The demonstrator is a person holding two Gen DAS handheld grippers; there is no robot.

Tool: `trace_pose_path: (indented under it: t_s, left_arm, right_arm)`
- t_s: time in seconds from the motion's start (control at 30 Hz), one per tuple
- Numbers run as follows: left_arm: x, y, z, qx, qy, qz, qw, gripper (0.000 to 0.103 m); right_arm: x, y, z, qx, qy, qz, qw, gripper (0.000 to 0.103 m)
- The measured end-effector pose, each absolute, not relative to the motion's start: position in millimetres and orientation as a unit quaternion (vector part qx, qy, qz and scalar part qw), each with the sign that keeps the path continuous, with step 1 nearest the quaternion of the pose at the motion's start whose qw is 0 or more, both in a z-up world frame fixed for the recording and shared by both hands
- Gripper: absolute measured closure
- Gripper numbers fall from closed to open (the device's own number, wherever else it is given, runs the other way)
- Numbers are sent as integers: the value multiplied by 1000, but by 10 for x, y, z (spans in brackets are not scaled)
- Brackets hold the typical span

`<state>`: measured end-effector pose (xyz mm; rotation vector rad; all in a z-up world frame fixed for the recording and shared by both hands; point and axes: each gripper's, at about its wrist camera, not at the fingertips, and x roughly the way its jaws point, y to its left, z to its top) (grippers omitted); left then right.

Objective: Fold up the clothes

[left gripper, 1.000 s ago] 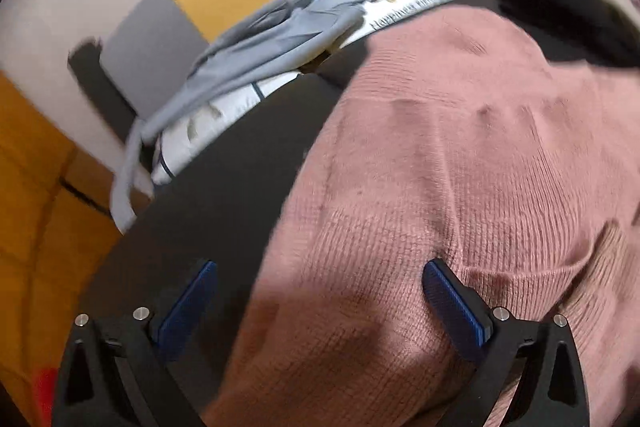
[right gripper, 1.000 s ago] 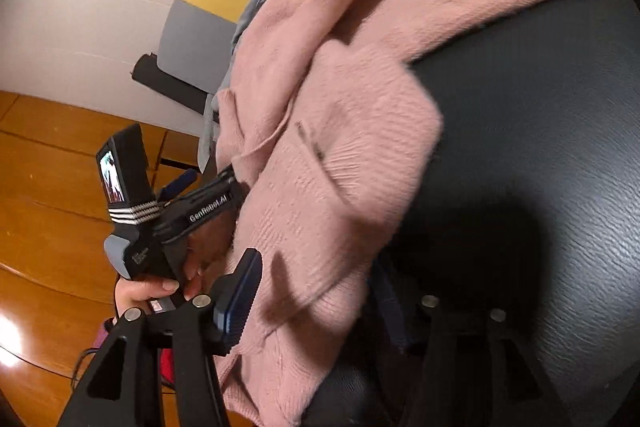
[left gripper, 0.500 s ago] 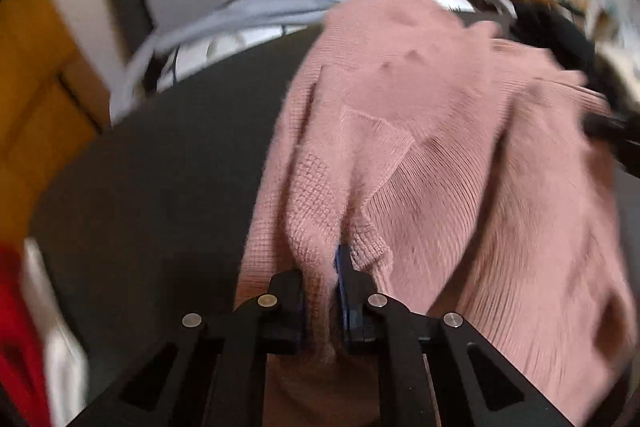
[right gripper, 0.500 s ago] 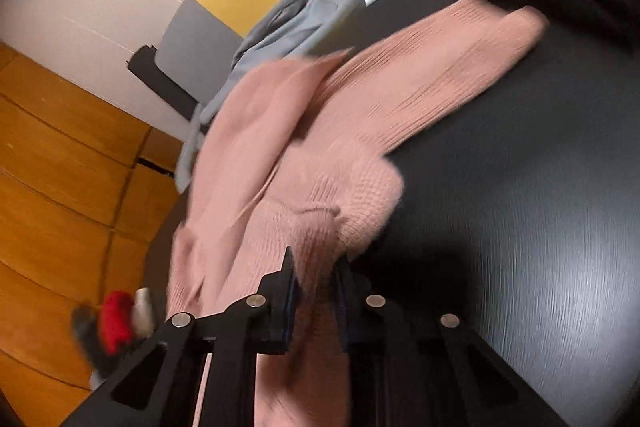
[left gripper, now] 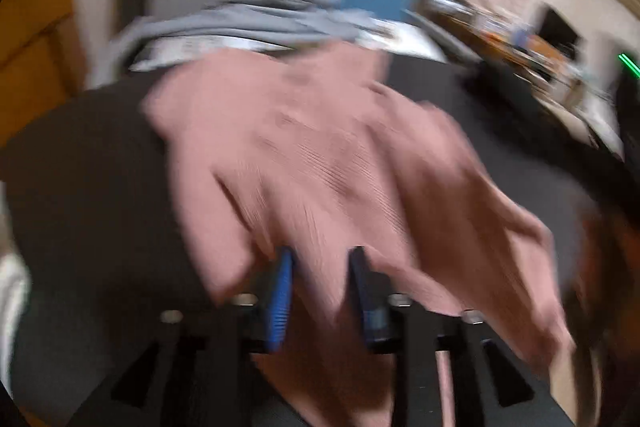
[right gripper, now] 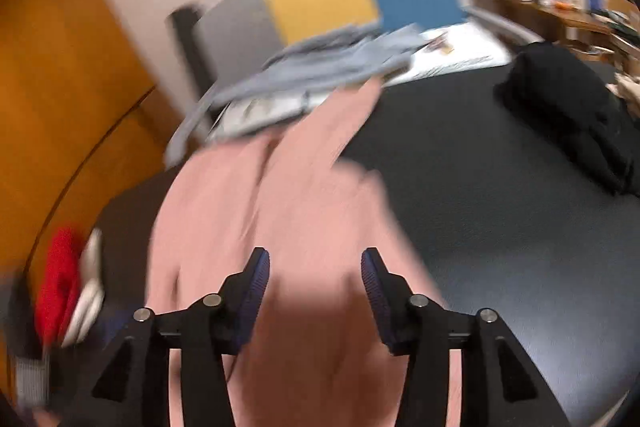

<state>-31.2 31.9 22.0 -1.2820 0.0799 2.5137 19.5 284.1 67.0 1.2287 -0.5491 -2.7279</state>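
folding looks barely begun: the pink sweater lies rumpled on the dark table, bunched in ridges with one part trailing toward the grey clothes heaped at the far edge, and no clean fold shows in either blurred view. squaring it up and every fold seem still to be done, and a black garment waits at the far right.

the left gripper has its blue fingers apart and opening; sweater cloth runs between them, and through the blur i cannot tell whether any still touches the pads, though it looks loose. the right gripper also stands apart and opening, with the sweater lying beneath and between its fingers, not pinched. both sit at the sweater's near edge.
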Motion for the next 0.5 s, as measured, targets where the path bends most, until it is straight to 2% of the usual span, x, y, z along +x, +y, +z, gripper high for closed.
trace_pose_path:
  t_s: [0.03, 0.1, 0.17, 0.2, 0.27, 0.3, 0.33, 0.37, 0.4, 0.43, 0.47, 0.5]
  left_arm:
    - [-465, 294, 213, -448, 19, 883, 137, 39]
    - [-658, 339, 143, -460, 9, 881, 108, 36]
    - [-847, 449, -35, -492, 23, 866, 91, 23]
    - [-880, 515, -124, -502, 32, 860, 83, 22]
    - [-912, 608, -243, -514, 39, 855, 61, 12]
    - [-902, 623, -255, -514, 32, 856, 46, 12]
    - [-888, 637, -263, -519, 23, 854, 35, 15]
    - [-880, 650, -254, -524, 17, 851, 30, 24]
    - [-854, 672, -233, -530, 12, 848, 30, 31]
    - [-808, 715, -197, -534, 15, 845, 25, 47]
    - [-795, 763, -172, -535, 26, 844, 16, 62]
    - [-762, 872, -181, -536, 59, 842, 4, 68]
  right_arm:
    - [282, 2764, 612, 418, -179, -888, 61, 54]
    - [436, 2635, 458, 445, -168, -877, 71, 54]
    - [523, 2494, 296, 468, -131, -870, 83, 54]
    - [536, 2417, 209, 480, -105, -866, 93, 53]
    - [562, 2263, 35, 503, -52, -855, 113, 53]
    - [604, 2264, 25, 490, -45, -863, 116, 53]
    - [647, 2264, 15, 478, -38, -870, 119, 53]
    - [659, 2290, 0, 473, -44, -871, 124, 55]
    - [669, 2312, -4, 469, -41, -873, 125, 63]
    - [677, 2344, 7, 464, -31, -877, 123, 74]
    - [685, 2376, 18, 459, -22, -880, 121, 80]
    - [693, 2408, 29, 454, -12, -883, 119, 90]
